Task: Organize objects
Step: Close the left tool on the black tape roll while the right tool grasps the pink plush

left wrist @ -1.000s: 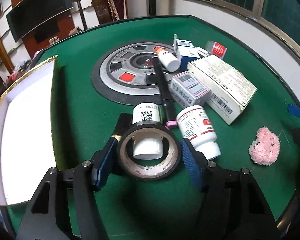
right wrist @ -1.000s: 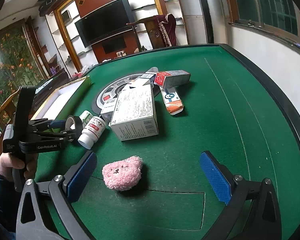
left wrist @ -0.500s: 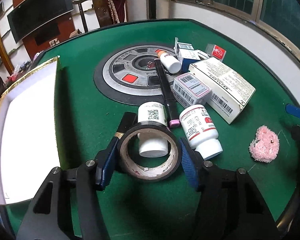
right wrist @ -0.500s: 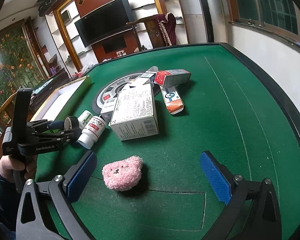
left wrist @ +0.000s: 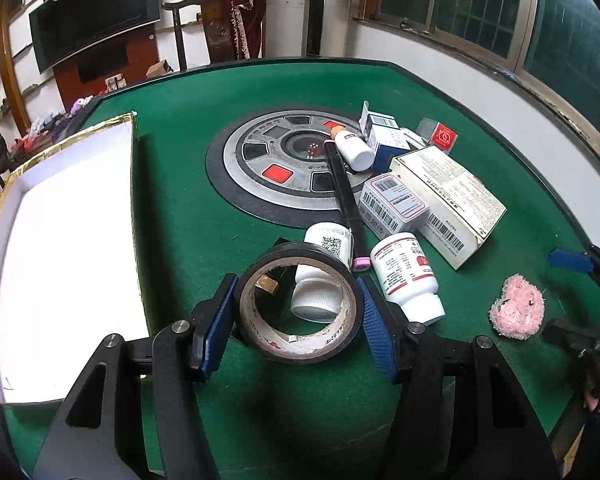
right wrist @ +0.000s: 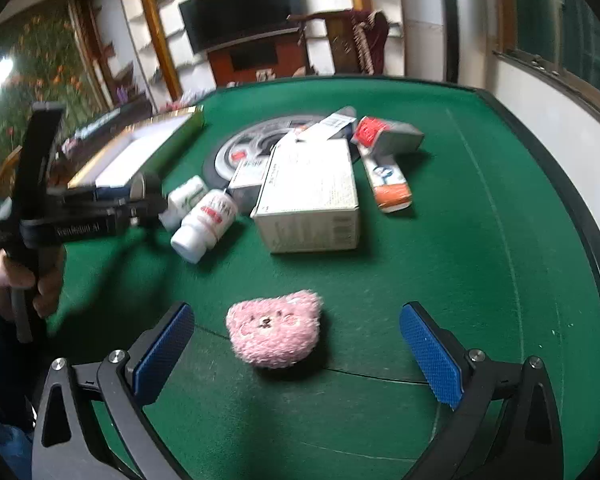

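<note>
In the left wrist view, my left gripper [left wrist: 296, 316] holds a tape roll [left wrist: 298, 304] between its two blue ribbed pads, one pad pressing on each side of the roll. Its jaws have just been closing on it. The roll is black outside, with a brown cardboard core, and it is tilted up over the green felt table [left wrist: 188, 208]. Through its hole I see the white ribbed cap of a round bottle [left wrist: 324, 256] that lies on the felt. Just right of it lies a second white bottle [left wrist: 406, 276] with a red label, and between them a long black pen [left wrist: 342, 192] with a pink end. Behind are a small carton [left wrist: 392, 204] and a big flat carton [left wrist: 448, 200], both cardboard with barcodes. On the left stands an open box [left wrist: 60, 240], white inside with a gold rim. A fluffy pink toy [left wrist: 518, 310] lies at the right.

In the right wrist view, a little blurred, my right gripper [right wrist: 296, 352] is spread wide and holds nothing. The pink toy [right wrist: 274, 328], soft and shaped like a bear face, lies on the felt between the pads, touching neither. My left hand [right wrist: 20, 276] grips the black handle of the other gripper at the far left.
</note>
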{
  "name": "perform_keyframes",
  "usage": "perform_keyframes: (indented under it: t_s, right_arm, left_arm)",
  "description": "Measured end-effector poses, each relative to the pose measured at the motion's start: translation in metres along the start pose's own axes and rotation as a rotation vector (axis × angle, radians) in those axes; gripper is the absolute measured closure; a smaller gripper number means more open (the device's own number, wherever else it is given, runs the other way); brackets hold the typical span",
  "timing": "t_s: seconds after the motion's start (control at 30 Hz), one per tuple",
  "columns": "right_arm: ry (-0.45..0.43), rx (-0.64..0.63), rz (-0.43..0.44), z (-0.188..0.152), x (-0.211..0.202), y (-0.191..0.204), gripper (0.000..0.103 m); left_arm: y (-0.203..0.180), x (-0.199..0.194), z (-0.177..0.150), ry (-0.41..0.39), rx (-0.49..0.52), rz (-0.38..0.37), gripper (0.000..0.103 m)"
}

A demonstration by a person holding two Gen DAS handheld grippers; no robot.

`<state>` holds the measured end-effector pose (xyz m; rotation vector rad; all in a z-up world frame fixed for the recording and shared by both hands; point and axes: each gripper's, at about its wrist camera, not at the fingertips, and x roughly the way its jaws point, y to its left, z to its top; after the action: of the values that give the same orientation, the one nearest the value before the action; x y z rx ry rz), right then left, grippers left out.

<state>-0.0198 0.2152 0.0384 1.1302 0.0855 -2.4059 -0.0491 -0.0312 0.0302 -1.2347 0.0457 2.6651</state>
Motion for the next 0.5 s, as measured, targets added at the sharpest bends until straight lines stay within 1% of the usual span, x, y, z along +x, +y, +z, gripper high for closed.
perform_keyframes:
  t_s: [0.13,0.27,0.3,0.33,0.37,0.4,0.47,0.5]
  right_arm:
    - [0.025,-0.076,0.02,-0.001,0.007,0.017,0.0]
    - [0.053,-0.151,-0.022,-0.001,0.015,0.03,0.006]
    - [0.073,-0.16,-0.021,-0.001,0.018,0.032,0.015]
    - [0.087,-0.163,-0.016,-0.001,0.021,0.032,0.022]
    - [0.107,-0.16,-0.012,-0.001,0.025,0.031,0.036]
    - [0.134,-0.163,-0.026,-0.002,0.03,0.031,0.045]
    - [0.159,-0.156,-0.046,-0.001,0.035,0.03,0.048]
    - [0.153,-0.162,-0.044,-0.001,0.034,0.03,0.053]
  left_arm:
    - [-0.002,-0.001,0.0,0.0,0.009,-0.005,0.044]
    - [-0.002,-0.001,-0.001,0.001,0.013,-0.008,0.044]
    - [-0.002,-0.001,-0.001,0.002,0.011,-0.007,0.044]
    - [-0.002,-0.001,-0.001,0.002,0.01,-0.006,0.044]
    - [-0.002,-0.001,-0.001,0.003,0.012,-0.007,0.044]
    - [-0.003,-0.001,-0.001,0.005,0.012,-0.008,0.044]
    - [-0.002,-0.001,-0.002,0.005,0.012,-0.006,0.044]
    - [-0.003,-0.001,-0.002,0.006,0.014,-0.007,0.044]
